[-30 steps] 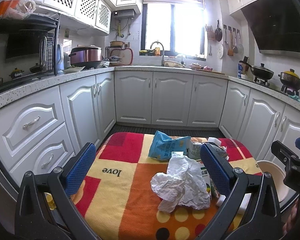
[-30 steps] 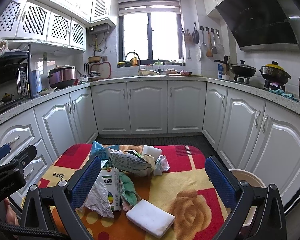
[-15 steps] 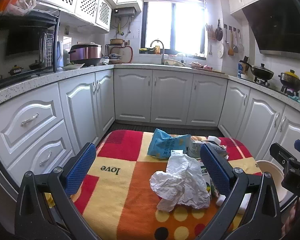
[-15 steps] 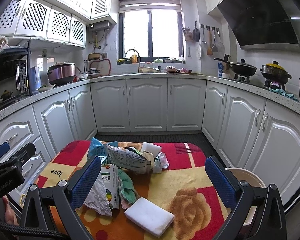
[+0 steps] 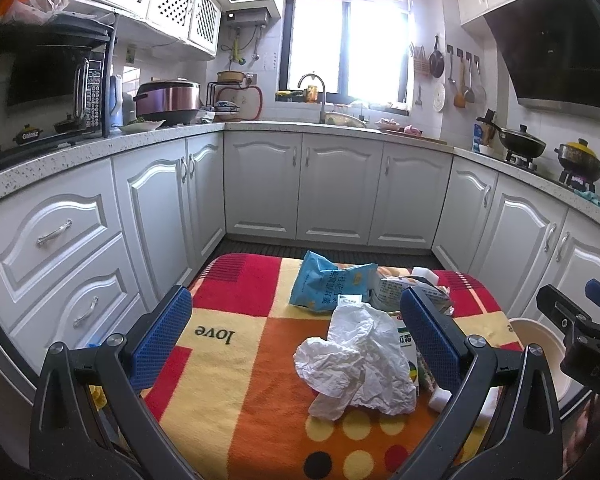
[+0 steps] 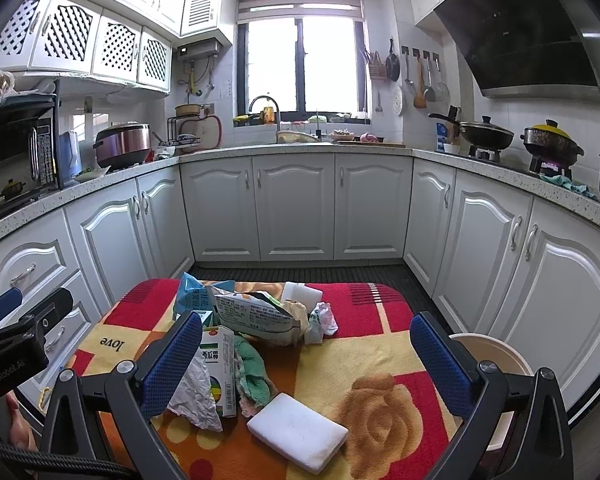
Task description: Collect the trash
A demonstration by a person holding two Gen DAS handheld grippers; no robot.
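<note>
A pile of trash lies on the colourful tablecloth (image 5: 236,360). It includes crumpled white paper (image 5: 356,364), a blue snack bag (image 5: 328,284) and a green-and-white carton (image 6: 220,364). A green cloth (image 6: 252,368), a printed bag (image 6: 256,312) and a white sponge (image 6: 298,436) lie there too. My left gripper (image 5: 296,336) hovers open above the near edge, and the paper lies between its fingers' lines of sight. My right gripper (image 6: 306,360) is open too, over the sponge and cloth, holding nothing.
A cream bin (image 6: 488,356) stands on the floor by the table's right side. White cabinets (image 6: 296,208) ring the room. A second white block (image 6: 300,292) and a small crumpled wrapper (image 6: 322,320) sit at the pile's far side.
Both views drift only slightly. The trash has not moved and neither gripper has taken hold of anything.
</note>
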